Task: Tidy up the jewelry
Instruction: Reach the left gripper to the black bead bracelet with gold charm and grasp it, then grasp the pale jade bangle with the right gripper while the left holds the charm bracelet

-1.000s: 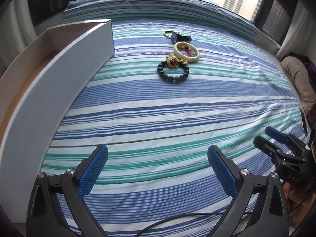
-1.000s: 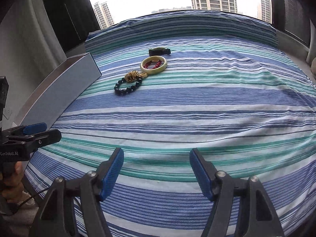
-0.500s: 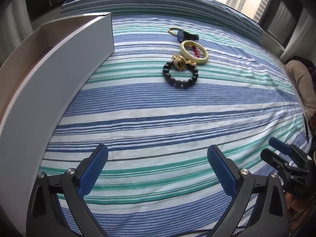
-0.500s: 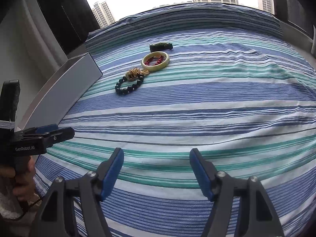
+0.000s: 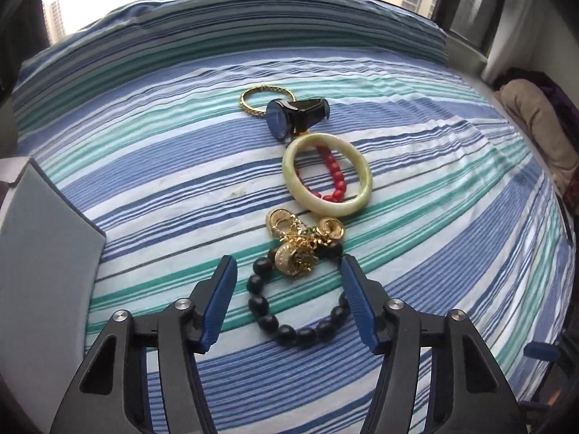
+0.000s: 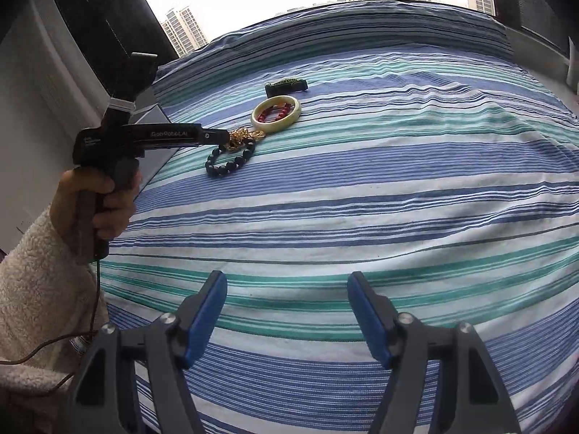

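Observation:
A black bead bracelet (image 5: 286, 331) lies on the striped bedsheet (image 5: 144, 188) with a heap of gold pieces (image 5: 295, 258) on its far side. My left gripper (image 5: 288, 271) hangs over it and its jaws are closing. The bracelet is between the blue pads, and the left pad stands clear of the beads. Beyond lie a pale jade bangle (image 5: 327, 175) around red beads (image 5: 334, 177), a dark watch (image 5: 293, 117) and a thin gold bangle (image 5: 258, 99). My right gripper (image 6: 286, 285) is open over bare sheet, far from the bracelet (image 6: 229, 164) and the left gripper (image 6: 222, 136).
A white box (image 5: 47, 253) stands at the left, its corner close to the left finger. A hand (image 6: 101, 195) in a fleecy sleeve holds the left gripper's handle. A beige cushion (image 5: 535, 126) lies at the right edge of the bed.
The left gripper has moved forward from the near sheet to the jewelry, and its jaws have narrowed around the black bead bracelet. The right gripper has stayed where it was.

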